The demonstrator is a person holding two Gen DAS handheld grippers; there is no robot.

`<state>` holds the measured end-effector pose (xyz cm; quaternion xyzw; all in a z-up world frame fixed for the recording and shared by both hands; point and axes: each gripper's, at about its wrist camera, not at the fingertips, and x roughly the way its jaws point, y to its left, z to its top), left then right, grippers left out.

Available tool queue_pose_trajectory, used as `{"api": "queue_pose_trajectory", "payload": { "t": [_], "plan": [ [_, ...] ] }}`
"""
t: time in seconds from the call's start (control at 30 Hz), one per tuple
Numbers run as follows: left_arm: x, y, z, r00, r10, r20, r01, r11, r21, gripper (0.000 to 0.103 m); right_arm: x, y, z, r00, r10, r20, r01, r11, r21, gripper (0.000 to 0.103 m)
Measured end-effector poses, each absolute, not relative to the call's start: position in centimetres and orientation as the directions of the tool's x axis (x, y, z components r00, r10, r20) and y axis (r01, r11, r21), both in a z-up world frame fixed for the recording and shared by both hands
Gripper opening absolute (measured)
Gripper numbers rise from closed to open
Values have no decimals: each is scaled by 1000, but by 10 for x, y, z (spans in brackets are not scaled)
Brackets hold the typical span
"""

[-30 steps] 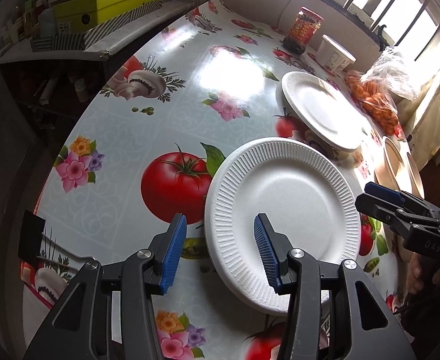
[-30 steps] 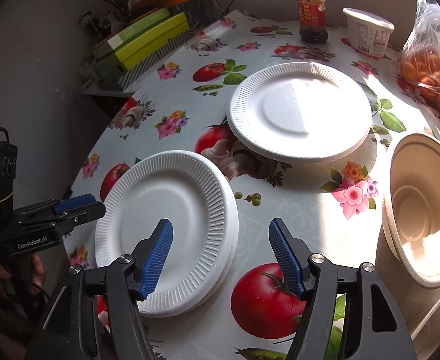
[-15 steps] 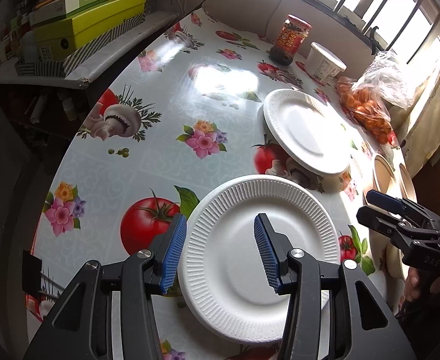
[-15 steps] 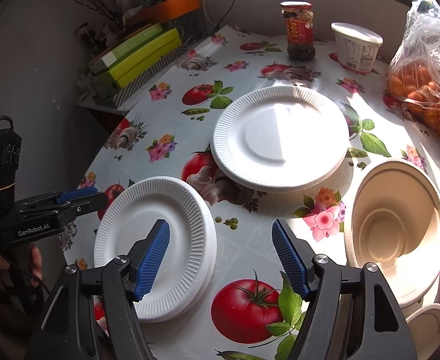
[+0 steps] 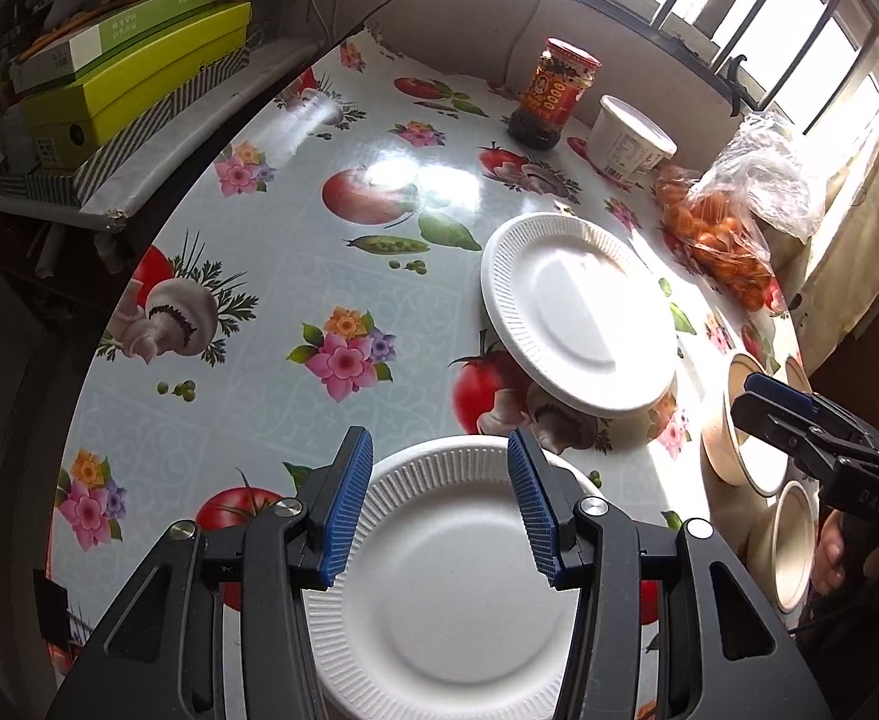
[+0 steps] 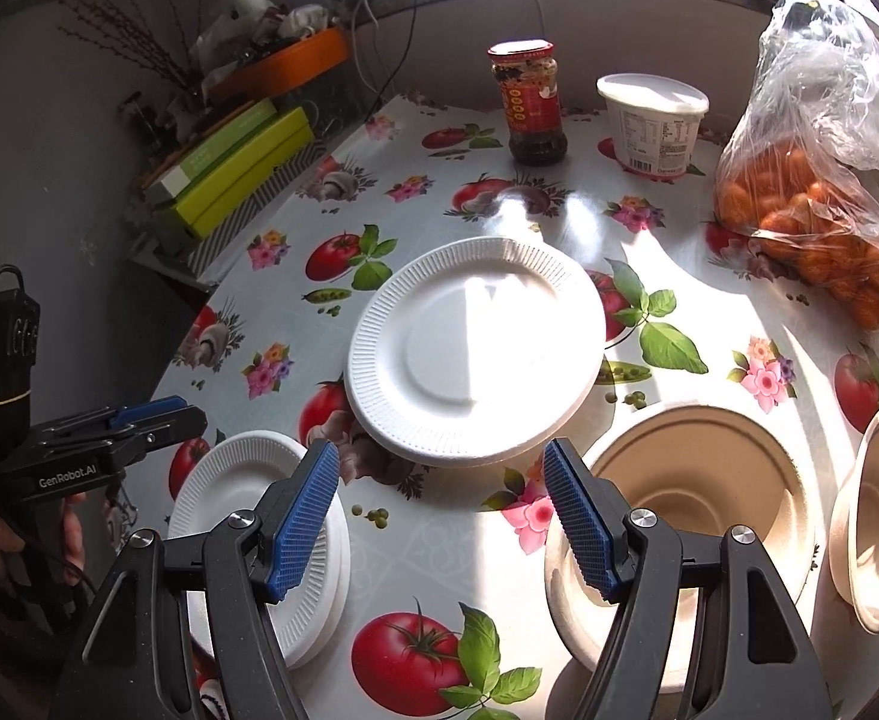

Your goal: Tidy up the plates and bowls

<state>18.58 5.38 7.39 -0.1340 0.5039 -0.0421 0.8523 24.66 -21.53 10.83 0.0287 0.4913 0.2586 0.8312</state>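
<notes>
We saw a red-labelled sauce jar and a white lidded tub standing side by side near the far edge of a tablecloth printed with tomatoes and flowers. A clear bag of orange fruit lay right of them; green boxes sat stacked on a shelf alongside.

Glossy oilcloth table; matt ribbed foam plates; smooth pulp bowl.

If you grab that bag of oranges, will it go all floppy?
Probably. The bag of oranges is thin, crinkly plastic, so it would likely sag. It is packed with many round fruits, so it is probably heavy. Loose fruits may shift or roll inside.
</notes>
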Motion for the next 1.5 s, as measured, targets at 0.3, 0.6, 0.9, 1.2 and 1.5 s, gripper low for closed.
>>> {"api": "queue_pose_trajectory", "payload": {
  "t": [0.3,0.6,0.9,1.2,1.5],
  "plan": [
    [209,39,72,475,-197,-858,-54,966,-252,48,272,-232,108,392,439,-809,-378,878,293,71],
    [229,26,68,462,-202,-863,-44,967,-250,48,304,-239,105,389,422,-819,-373,885,279,71],
    [247,15,56,433,-216,-875,-48,964,-261,48,343,-249,90,343,438,-831,-335,884,328,71],
    [263,11,46,412,-219,-884,-59,962,-265,48,372,-256,69,288,456,-842,-295,879,375,71],
    [274,8,38,390,-236,-890,-67,957,-283,48,386,-262,53,246,479,-842,-267,869,417,69]
  ]
}}
